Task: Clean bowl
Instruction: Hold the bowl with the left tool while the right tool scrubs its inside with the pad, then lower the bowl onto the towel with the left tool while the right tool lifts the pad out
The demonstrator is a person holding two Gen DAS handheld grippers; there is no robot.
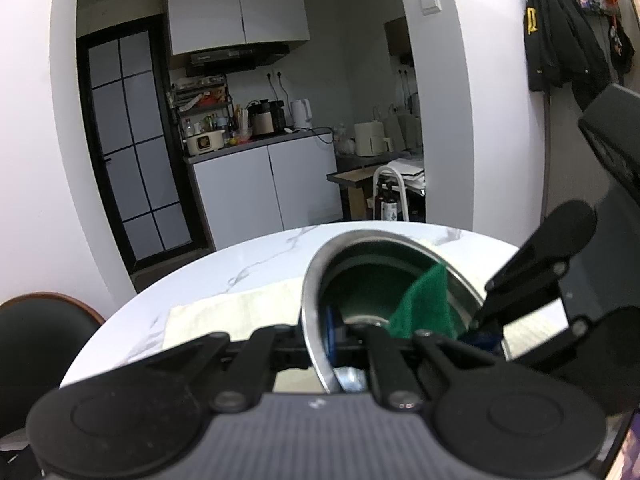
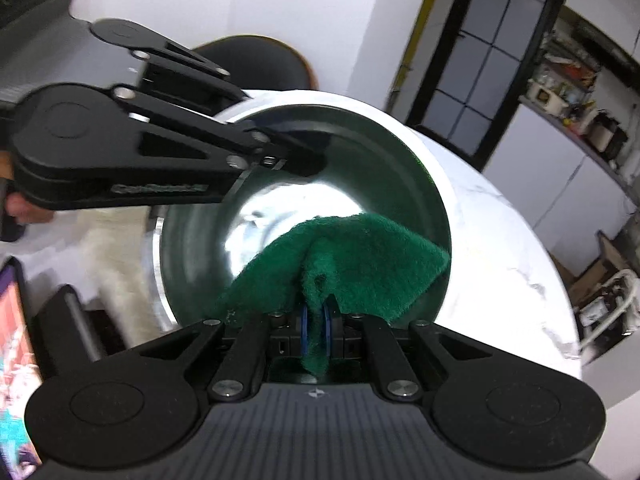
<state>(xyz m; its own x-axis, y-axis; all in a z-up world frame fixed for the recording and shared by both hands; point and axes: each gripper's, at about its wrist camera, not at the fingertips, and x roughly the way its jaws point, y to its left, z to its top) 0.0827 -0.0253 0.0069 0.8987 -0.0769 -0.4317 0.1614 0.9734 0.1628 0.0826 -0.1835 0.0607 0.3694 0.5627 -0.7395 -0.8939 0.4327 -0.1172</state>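
Observation:
A steel bowl [image 1: 316,280] is tilted up off the white marble table [image 1: 240,264]. My left gripper [image 1: 326,340] is shut on the bowl's near rim, one blue pad inside the wall. In the right wrist view the bowl [image 2: 400,160] opens toward the camera, and the left gripper [image 2: 288,160] clamps its upper left rim. My right gripper [image 2: 316,328] is shut on a green scouring pad [image 2: 360,256] that lies against the bowl's inner wall. The pad also shows in the left wrist view [image 1: 424,300], with the right gripper [image 1: 480,320] reaching in from the right.
A pale cloth mat [image 1: 232,316] lies on the table under the bowl. A black chair [image 1: 44,332] stands at the table's left. A kitchen counter with appliances [image 1: 256,136] is beyond the doorway. A screen edge [image 2: 16,360] is at the left.

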